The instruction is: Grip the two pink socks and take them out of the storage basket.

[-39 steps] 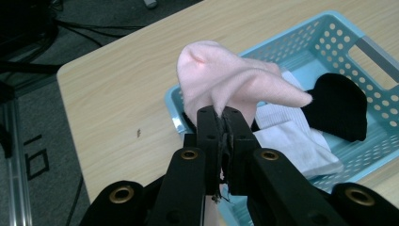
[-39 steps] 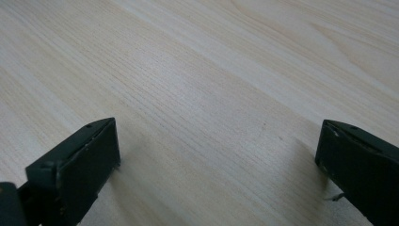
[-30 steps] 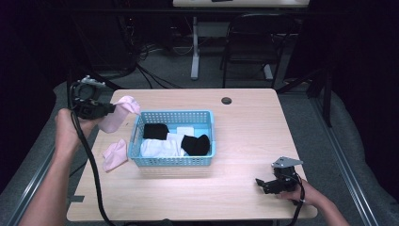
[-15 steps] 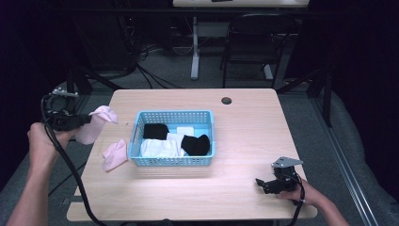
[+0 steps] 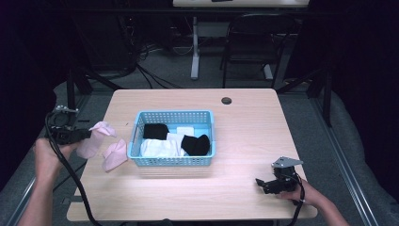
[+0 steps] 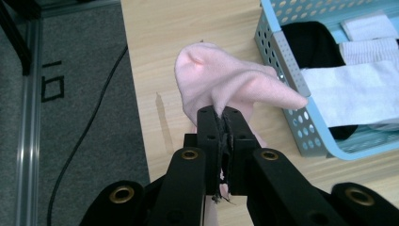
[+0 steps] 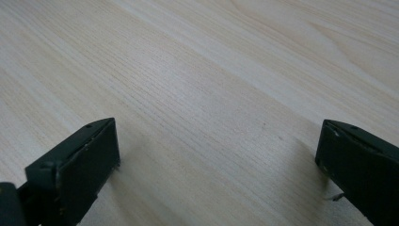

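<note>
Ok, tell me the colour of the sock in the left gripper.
Pale pink sock, best seen in the left gripper view.

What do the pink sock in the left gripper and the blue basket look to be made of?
Pink sock: soft matte knit fabric, probably cotton blend; it drapes and puckers where the left gripper pinches it. Blue basket: apparently rigid molded plastic, smooth with a slight sheen; its walls are perforated with even round holes.
</note>
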Demonstrator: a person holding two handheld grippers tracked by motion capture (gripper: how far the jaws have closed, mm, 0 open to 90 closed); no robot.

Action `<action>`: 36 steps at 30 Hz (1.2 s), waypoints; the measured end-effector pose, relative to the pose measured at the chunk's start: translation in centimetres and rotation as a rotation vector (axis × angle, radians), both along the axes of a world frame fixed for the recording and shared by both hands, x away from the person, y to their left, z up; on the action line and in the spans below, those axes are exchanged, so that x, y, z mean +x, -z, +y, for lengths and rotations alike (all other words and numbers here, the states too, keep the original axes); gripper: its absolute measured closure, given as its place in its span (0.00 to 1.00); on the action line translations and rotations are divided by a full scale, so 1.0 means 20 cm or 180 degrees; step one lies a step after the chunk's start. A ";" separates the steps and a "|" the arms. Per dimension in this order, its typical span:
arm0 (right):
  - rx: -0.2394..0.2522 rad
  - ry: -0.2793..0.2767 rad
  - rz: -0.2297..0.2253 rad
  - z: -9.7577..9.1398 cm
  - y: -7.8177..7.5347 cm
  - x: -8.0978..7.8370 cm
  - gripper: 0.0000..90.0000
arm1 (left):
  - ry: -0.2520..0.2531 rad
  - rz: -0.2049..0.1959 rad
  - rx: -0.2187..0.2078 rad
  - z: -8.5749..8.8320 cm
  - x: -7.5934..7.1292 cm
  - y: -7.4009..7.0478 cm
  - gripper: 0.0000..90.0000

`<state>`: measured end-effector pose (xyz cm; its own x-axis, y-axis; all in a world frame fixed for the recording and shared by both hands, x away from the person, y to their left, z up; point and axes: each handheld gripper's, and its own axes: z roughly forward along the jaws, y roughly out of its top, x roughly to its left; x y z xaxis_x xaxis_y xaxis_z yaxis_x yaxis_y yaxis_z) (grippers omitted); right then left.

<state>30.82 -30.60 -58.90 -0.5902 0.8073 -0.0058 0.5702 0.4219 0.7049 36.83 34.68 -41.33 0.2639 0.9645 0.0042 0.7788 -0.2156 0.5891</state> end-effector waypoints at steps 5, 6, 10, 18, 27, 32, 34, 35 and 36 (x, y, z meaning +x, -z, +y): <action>0.0000 -0.0001 -0.0001 0.00 0.00 0.00 0.00 | 0.0029 0.0103 0.0019 0.00 -0.01 0.06 0.97; 0.0000 -0.0001 0.0000 0.00 0.00 0.00 0.00 | 0.0021 0.0125 0.0024 -0.01 -0.01 0.08 0.97; 0.0000 -0.0005 0.0002 0.00 0.00 0.00 0.00 | 0.0026 0.0181 -0.0001 -0.01 -0.02 0.14 0.97; -0.0002 -0.0001 -0.0010 0.00 0.00 0.00 0.00 | 0.0040 0.0423 -0.0100 -0.03 0.00 0.33 0.97; -0.0001 -0.0003 -0.0003 0.00 0.00 0.00 0.00 | 0.0050 0.0592 -0.0134 -0.06 0.00 0.47 0.96; -0.0003 0.0000 -0.0011 0.00 0.00 0.00 0.00 | 0.0076 0.0679 -0.0127 -0.06 -0.01 0.51 0.96; -0.0002 0.0001 -0.0009 0.00 0.00 0.00 0.00 | 0.0075 0.0665 -0.0134 -0.06 -0.02 0.53 0.95; -0.0001 0.0000 -0.0008 0.00 0.00 0.00 0.00 | 0.0059 0.0643 -0.0117 -0.06 -0.03 0.53 0.94; -0.0001 -0.0004 -0.0005 0.00 0.00 0.00 0.00 | 0.0041 0.0611 -0.0152 -0.05 -0.04 0.52 0.86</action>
<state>30.78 -30.58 -58.89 -0.5911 0.8066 -0.0071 0.5686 0.4229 0.7057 36.12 33.63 -51.82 0.2679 0.9589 -0.0932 0.8752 -0.2017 0.4397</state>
